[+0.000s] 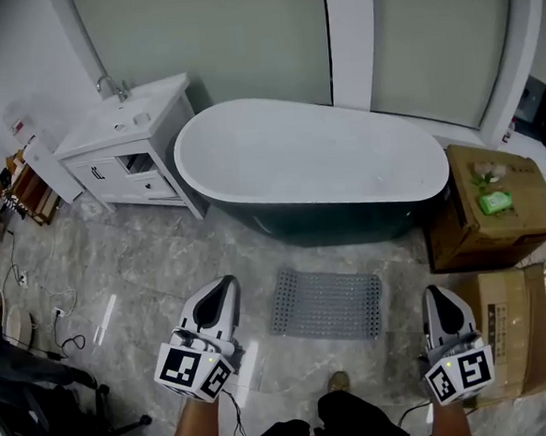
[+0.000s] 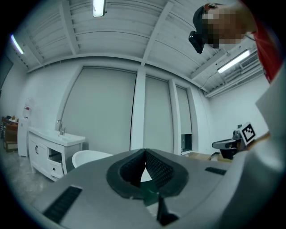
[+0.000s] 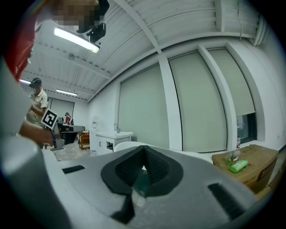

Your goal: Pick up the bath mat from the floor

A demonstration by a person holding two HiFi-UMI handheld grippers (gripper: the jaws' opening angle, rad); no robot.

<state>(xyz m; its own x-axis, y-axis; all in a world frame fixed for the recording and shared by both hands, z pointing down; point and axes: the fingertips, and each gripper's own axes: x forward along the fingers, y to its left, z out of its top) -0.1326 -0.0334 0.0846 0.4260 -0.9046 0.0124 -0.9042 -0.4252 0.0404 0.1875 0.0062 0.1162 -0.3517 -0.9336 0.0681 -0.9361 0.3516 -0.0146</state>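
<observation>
Head view: bath mat (image 1: 327, 304) lies right of left hand-held gripper (image 1: 226, 286), apart.

Grey, seemingly perforated bath mat (image 1: 327, 304) flat on floor beside tub

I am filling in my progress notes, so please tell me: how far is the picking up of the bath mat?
Done: nothing yet. The grey perforated rectangular bath mat lies flat on the marbled grey floor before the dark oval bathtub. In hand: nothing; the left tongs and right tongs are shut and empty, above the floor. Left: reach down, grip the mat, lift it.
</observation>
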